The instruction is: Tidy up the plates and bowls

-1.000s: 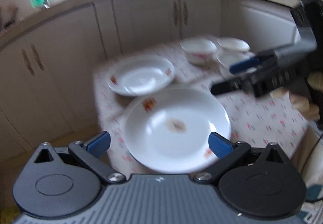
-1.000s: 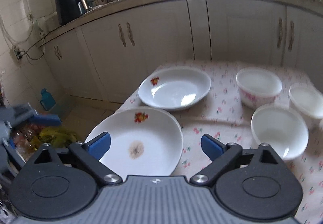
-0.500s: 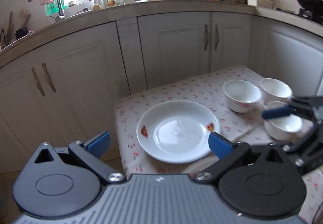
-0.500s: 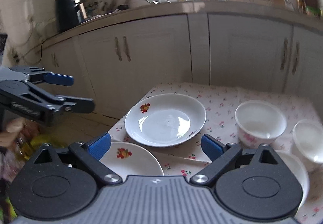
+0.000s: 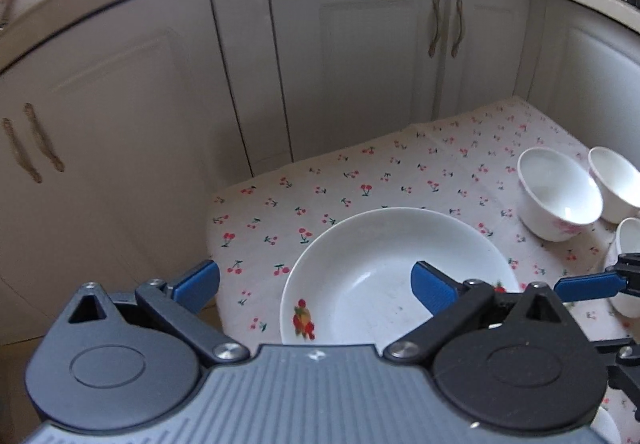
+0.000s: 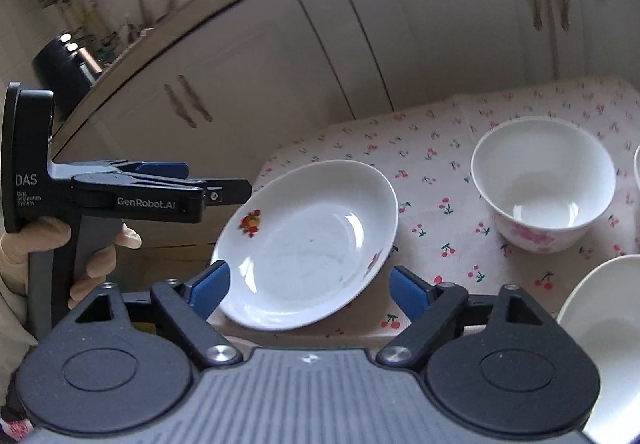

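A white plate (image 5: 384,276) with a fruit motif lies on the cherry-print tablecloth (image 5: 360,180) near its left corner. My left gripper (image 5: 316,286) hovers over the plate's near left part, jaws wide open, with nothing gripped. In the right wrist view the same plate (image 6: 308,240) sits just ahead of my right gripper (image 6: 308,288). Its jaws are closing, the plate's near rim lies between them, and the pads do not press on it. Three white bowls stand to the right: (image 5: 560,192), (image 5: 616,180), (image 5: 628,264).
Grey kitchen cabinets (image 5: 360,64) close off the far side behind the table. A gloved hand (image 6: 96,260) holds the left gripper (image 6: 208,180) left of the plate. The table's left edge (image 5: 212,244) drops to the floor. The nearest bowl (image 6: 608,324) is close to my right finger.
Both grippers moved forward over the table to the far plate. The nearer, stained plate dropped out of view beneath them. The right view rolled and its jaws narrowed a little.
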